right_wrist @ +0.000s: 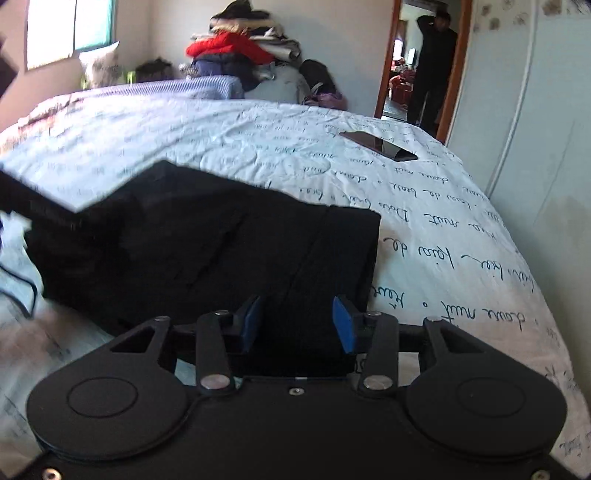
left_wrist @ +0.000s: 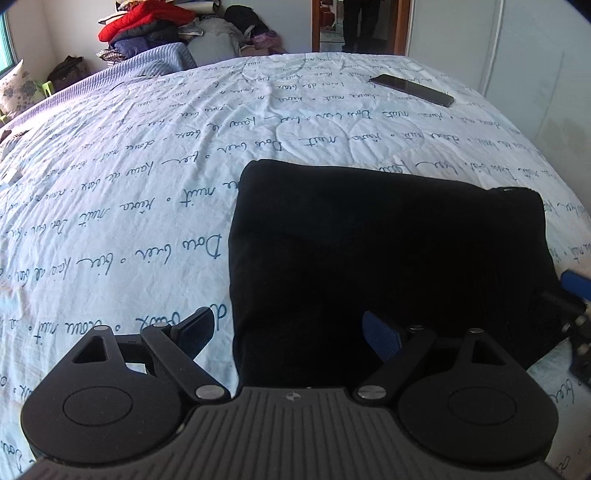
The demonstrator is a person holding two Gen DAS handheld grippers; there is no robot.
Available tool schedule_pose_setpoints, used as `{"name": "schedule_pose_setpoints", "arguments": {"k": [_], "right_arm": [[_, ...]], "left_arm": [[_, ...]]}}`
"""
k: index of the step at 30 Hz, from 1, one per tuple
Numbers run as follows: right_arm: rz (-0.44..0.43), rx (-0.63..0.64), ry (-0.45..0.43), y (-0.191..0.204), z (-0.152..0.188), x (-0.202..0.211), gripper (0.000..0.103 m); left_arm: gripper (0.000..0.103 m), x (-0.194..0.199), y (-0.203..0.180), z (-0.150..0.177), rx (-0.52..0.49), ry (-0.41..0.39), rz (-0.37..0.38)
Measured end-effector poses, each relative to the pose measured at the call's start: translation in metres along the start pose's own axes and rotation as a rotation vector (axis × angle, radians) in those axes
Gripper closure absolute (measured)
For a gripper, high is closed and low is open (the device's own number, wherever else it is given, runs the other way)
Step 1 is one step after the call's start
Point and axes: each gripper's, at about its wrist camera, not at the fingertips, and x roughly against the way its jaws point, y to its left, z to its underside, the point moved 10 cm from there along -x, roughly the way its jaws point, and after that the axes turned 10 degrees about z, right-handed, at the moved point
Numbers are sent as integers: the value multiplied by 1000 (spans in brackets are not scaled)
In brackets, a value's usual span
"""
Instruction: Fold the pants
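Observation:
The black pants [left_wrist: 388,251] lie folded into a thick rectangle on the white quilt with blue script [left_wrist: 147,184]. My left gripper [left_wrist: 288,332] is open, its jaws wide apart over the near left edge of the pants, holding nothing. The pants also show in the right wrist view [right_wrist: 207,251]. My right gripper [right_wrist: 297,321] is open, its blue pads [right_wrist: 343,325] set on either side of the near right part of the pants, with cloth between them but not pinched. The right gripper also shows at the right edge of the left wrist view [left_wrist: 574,295].
A black phone [left_wrist: 412,89] lies on the far right of the bed; it also shows in the right wrist view [right_wrist: 380,146]. A pile of clothes with a red jacket [left_wrist: 147,22] stands behind the bed. A person [right_wrist: 432,70] stands in the doorway. A white wardrobe [right_wrist: 535,147] runs along the right.

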Motion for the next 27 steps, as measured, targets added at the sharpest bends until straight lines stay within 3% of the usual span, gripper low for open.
{"name": "schedule_pose_setpoints", "arguments": {"k": [2, 5, 11, 16, 20, 27], "right_arm": [[-6, 34, -12, 8, -8, 0, 60], [32, 104, 37, 12, 6, -13, 62], [33, 40, -25, 13, -9, 4, 62], [70, 85, 28, 13, 10, -10, 62], [68, 24, -2, 8, 2, 5, 62], [82, 72, 16, 18, 14, -1, 62]], "left_arm": [[13, -1, 1, 0, 12, 2, 1], [13, -1, 1, -2, 22, 1, -10], [13, 2, 0, -2, 18, -2, -34], [13, 7, 0, 0, 12, -5, -47], [13, 13, -1, 4, 2, -14, -60], [13, 21, -6, 9, -2, -19, -64]]}}
